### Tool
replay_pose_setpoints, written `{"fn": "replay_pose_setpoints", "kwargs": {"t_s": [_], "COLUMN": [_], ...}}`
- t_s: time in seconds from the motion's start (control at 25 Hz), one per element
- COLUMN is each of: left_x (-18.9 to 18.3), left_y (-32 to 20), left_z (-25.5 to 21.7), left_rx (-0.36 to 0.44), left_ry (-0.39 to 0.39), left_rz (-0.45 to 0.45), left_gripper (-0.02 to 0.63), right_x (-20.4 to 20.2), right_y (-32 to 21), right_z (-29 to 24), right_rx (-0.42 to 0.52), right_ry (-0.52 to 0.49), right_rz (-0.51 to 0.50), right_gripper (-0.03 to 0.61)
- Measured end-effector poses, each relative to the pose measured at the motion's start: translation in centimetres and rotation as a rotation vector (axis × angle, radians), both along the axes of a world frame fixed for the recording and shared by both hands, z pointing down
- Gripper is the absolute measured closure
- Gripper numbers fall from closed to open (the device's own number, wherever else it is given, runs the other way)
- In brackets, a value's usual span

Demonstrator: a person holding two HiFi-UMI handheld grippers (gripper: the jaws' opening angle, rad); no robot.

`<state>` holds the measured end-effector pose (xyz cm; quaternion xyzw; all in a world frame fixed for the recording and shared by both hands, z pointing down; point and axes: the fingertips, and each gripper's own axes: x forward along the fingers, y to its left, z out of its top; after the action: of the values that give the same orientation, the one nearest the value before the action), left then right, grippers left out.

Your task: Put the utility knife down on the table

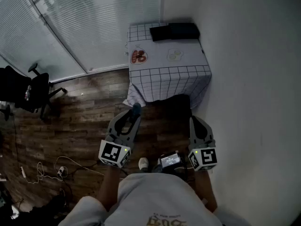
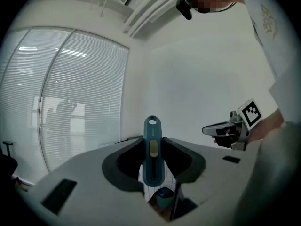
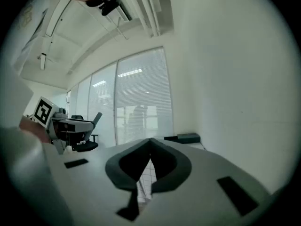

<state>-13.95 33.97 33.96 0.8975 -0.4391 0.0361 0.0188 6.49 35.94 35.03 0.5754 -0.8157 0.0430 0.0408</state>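
- The utility knife [image 2: 152, 149] looks light and stiff. I'd guess a hard plastic shell, smooth enough to slide in a loose pinch. The blade end deserves respect, though I cannot see whether any blade is out.
- The sensible hold is across the flat sides of its body, about the middle. That is roughly where it is gripped now, with the rounded end left free.
- It is slim and teal, with a hole through its rounded end and a pale yellowish slider [image 2: 153, 148] on the upper face.
- The left claw [image 2: 153, 141] pinches the knife between its dark pads and carries it in the air. In the head view the teal end pokes out ahead of the claw, above the floor [image 1: 84, 121] and short of the worktop [image 1: 157, 55].
- The right claw [image 3: 150, 142] is pressed together with nothing in it, and it is held level beside the left one.
- The worktop ahead wears a checked cloth [image 1: 169, 76] and stands against the wall. It carries two plates [image 1: 139, 56], and a black box [image 1: 175, 31] sits at its far edge. The bare cloth near the front edge looks to me the easiest place to lay the knife flat.
- An office chair [image 1: 28, 88] stands well off to the left, by the blinds [image 1: 94, 18].
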Motion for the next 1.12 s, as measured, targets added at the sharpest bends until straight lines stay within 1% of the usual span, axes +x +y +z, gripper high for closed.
{"fn": "replay_pose_setpoints", "kwargs": {"t_s": [0.12, 0.28, 0.48, 0.56, 0.68, 0.8, 0.92, 1.12], "left_x": [-0.5, -0.7, -0.6, -0.1, 0.5, 1.0, 1.5, 2.6], "left_y": [1.0, 2.5, 2.9, 3.0, 3.1, 3.4, 3.4, 2.8], "left_z": [-0.6, -0.4, -0.3, -0.2, -0.5, -0.2, 0.1, 0.1], "left_rx": [0.007, 0.012, -0.002, -0.005, 0.007, 0.011, 0.012, 0.013], "left_ry": [0.012, 0.008, 0.021, 0.026, 0.024, 0.02, 0.018, 0.022], "left_rz": [0.001, 0.01, 0.001, 0.0, -0.009, -0.039, -0.059, -0.068], "left_gripper": [0.479, 0.479, 0.479, 0.479, 0.479, 0.479, 0.479, 0.479], "right_x": [-0.2, -0.4, -1.1, -0.9, -0.2, 0.9, 1.9, 3.7], "right_y": [0.9, 2.1, 2.7, 2.9, 3.2, 3.1, 2.8, 2.3], "right_z": [0.1, 0.3, 0.6, 0.6, 0.9, 1.5, 1.5, 1.1], "right_rx": [-0.002, -0.011, -0.014, -0.013, -0.015, -0.011, -0.004, 0.008], "right_ry": [-0.022, -0.011, -0.029, -0.034, -0.026, -0.03, -0.011, 0.002], "right_rz": [-0.004, -0.01, -0.062, -0.067, -0.066, -0.061, -0.051, 0.005], "right_gripper": [0.571, 0.571, 0.571, 0.571, 0.571, 0.571, 0.571, 0.571]}}
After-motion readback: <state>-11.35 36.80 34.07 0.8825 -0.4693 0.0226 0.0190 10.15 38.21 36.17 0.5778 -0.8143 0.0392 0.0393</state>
